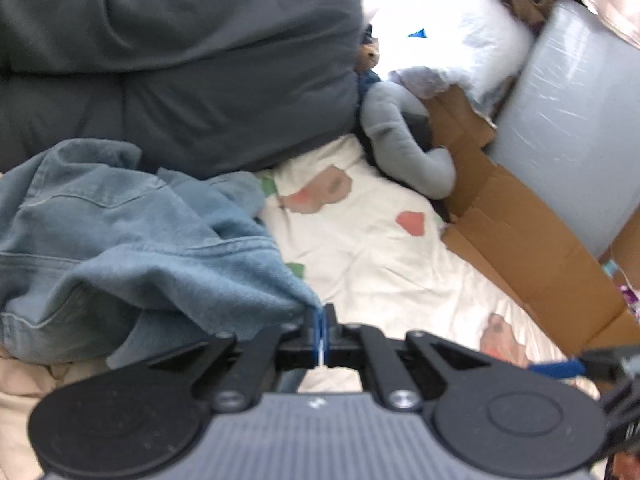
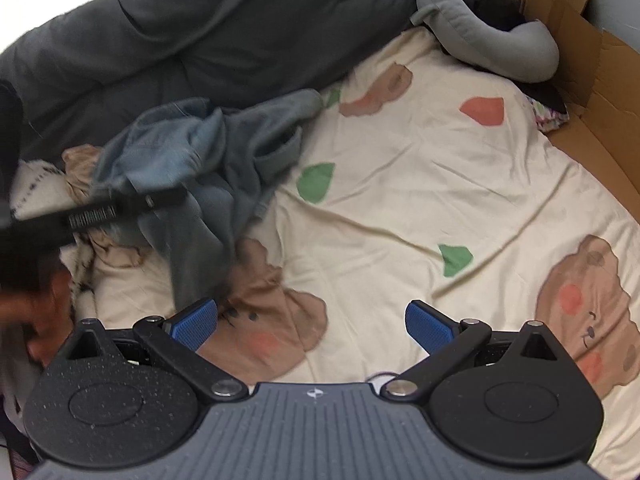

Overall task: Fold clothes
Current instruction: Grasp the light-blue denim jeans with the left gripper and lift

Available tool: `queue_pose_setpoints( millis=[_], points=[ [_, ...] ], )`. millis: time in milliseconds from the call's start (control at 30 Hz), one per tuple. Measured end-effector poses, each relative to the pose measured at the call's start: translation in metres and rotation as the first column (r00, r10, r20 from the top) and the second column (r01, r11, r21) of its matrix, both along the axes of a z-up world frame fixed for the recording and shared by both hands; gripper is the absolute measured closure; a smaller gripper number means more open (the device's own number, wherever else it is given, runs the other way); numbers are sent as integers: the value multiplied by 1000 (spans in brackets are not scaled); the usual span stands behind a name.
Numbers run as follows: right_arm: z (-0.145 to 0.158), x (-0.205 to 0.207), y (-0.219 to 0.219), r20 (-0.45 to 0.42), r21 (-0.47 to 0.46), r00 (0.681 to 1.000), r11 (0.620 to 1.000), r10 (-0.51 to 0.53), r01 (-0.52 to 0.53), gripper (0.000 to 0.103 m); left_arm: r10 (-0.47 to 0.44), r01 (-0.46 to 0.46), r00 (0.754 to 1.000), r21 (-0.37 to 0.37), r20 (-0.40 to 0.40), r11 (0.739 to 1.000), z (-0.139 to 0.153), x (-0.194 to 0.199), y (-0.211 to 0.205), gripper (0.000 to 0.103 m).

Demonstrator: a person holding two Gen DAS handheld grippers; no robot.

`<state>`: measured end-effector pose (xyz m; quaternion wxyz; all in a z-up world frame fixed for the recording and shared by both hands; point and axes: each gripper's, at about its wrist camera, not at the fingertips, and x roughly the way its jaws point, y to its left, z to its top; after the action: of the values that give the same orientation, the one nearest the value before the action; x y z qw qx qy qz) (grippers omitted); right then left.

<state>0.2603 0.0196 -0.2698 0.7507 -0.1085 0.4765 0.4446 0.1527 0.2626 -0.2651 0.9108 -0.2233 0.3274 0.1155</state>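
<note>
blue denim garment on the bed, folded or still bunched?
Bunched. The blue denim garment lies crumpled in a heap on the patterned sheet, one edge pinched in the shut left gripper.

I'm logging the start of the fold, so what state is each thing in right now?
left gripper: shut on a corner of the denim garment
right gripper: open, nothing between its fingers
denim garment: crumpled, unfolded
beige garment: bunched under the denim
bedsheet: spread, wrinkled
grey neck pillow: curled at the bed's edge
</note>
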Motion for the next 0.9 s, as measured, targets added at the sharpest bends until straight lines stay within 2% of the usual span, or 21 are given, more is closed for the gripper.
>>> queue_pose_setpoints(
  millis=[167, 233, 333, 433, 533, 567, 633, 667, 733, 767, 800, 900],
  points=[
    [12, 1, 3, -4, 50, 1000, 999, 14, -14, 0, -41, 41, 999, -32, 11, 999, -1, -4, -12, 103],
    [16, 2, 3, -8, 62, 1000, 998, 11, -11, 0, -47, 47, 999, -95, 7, 994, -3, -5, -17, 103],
    [17, 3, 3, -17, 66, 1000, 998, 8, -7, 0, -163, 169, 985, -159, 49, 973, -5, -5, -31, 103],
    [14, 3, 4, -19, 53, 1000, 999, 11, -9, 0, -297, 295, 955, -94, -1, 951, -5, 1, -63, 103],
    [12, 1, 2, -22, 47, 1000, 999, 13, -11, 0, -264, 256, 963, -121, -58, 959, -14, -3, -57, 103],
    [12, 1, 1, -23, 46, 1000, 999, 13, -12, 0, -243, 232, 967, -125, -73, 965, -16, -6, -52, 100],
    [11, 1, 0, -24, 45, 1000, 999, 15, -14, 0, -190, 178, 977, -112, -98, 978, -17, -12, -38, 85],
    [10, 1, 0, -25, 44, 1000, 999, 16, -15, 0, -164, 154, 981, -102, -104, 983, -14, -15, -31, 81],
    [8, -1, 2, -28, 43, 999, 999, 24, -23, 0, -120, 112, 987, -80, -109, 991, -9, -23, -14, 62],
    [8, -2, 3, -30, 43, 999, 999, 30, -29, 0, -96, 89, 989, -69, -109, 994, -5, -27, -6, 57],
    [7, -3, 4, -31, 43, 999, 999, 35, -34, 0, -71, 64, 991, -59, -112, 996, -1, -28, 1, 47],
    [6, -7, 8, -31, 40, 998, 998, 58, -57, 0, 13, -16, 993, -20, -118, 1000, 7, -40, 28, 43]
  ],
)
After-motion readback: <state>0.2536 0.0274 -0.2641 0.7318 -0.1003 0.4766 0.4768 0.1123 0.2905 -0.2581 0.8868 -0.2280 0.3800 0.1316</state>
